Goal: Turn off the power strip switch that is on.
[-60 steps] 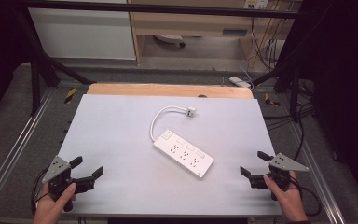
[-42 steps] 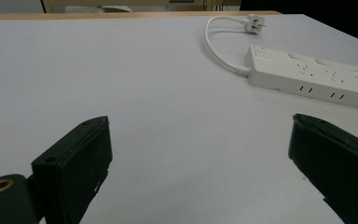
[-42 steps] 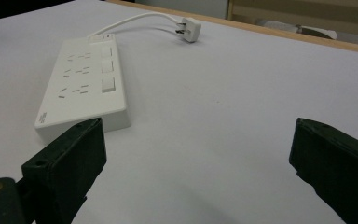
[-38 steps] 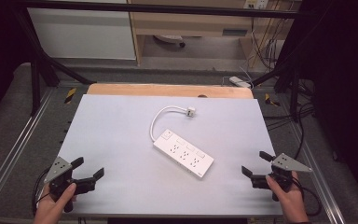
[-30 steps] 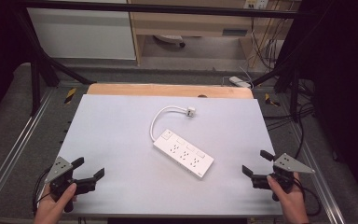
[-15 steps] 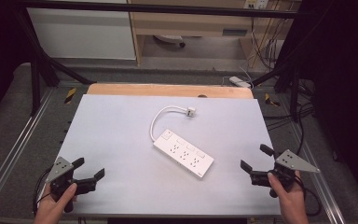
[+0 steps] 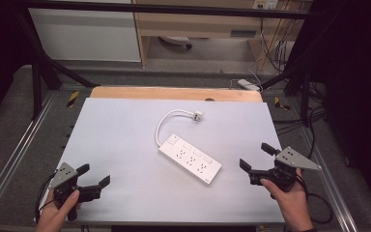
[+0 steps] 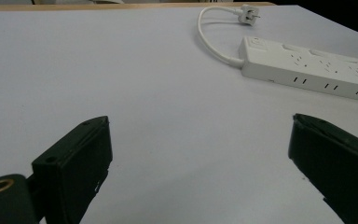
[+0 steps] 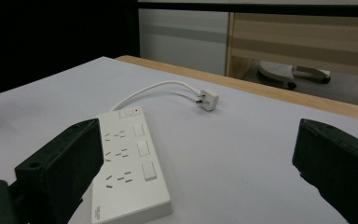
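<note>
The bench (image 7: 125, 140) has a pale grey top, with a strip of bare wood (image 7: 174, 94) along its far edge; metal rails (image 7: 14, 159) run down its left and right sides, over grey carpet (image 7: 0, 111); black frame bars (image 7: 38, 72) slant up at the far left and cross overhead at the far end. Beyond the far edge stands a white cabinet (image 7: 84, 34) beside a wooden shelf unit (image 7: 198, 24), with a chair base (image 7: 174, 42) on the floor beneath it; cables (image 7: 273, 43) hang at the far right, by a dark curtain (image 7: 357, 72); light falls evenly from above.
</note>
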Available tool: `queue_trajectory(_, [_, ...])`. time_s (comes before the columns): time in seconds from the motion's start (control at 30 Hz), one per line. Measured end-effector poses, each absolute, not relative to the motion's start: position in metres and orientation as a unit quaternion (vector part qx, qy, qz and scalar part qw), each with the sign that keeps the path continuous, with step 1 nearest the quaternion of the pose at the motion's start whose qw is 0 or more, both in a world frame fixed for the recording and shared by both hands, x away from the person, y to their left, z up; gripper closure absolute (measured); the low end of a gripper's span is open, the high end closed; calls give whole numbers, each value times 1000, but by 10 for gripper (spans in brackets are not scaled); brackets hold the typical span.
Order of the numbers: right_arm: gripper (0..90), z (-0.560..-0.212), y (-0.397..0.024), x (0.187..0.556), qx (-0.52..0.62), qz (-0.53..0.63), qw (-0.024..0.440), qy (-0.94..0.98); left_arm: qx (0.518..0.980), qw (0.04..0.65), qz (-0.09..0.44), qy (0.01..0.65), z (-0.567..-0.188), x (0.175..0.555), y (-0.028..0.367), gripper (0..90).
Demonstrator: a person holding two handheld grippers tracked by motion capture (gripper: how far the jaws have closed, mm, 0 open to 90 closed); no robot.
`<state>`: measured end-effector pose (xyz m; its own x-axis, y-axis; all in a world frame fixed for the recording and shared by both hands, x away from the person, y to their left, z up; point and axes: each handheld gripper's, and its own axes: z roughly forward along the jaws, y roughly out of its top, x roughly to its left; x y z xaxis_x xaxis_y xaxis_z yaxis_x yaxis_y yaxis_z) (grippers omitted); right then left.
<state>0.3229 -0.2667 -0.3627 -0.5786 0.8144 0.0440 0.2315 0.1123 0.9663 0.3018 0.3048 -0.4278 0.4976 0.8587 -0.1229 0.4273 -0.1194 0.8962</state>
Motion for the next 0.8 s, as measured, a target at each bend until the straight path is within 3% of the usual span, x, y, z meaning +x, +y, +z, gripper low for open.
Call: queue_trajectory(0.8, [152, -371, -225, 342, 354, 558, 236, 713, 725, 480, 218, 444, -429, 302, 300, 62])
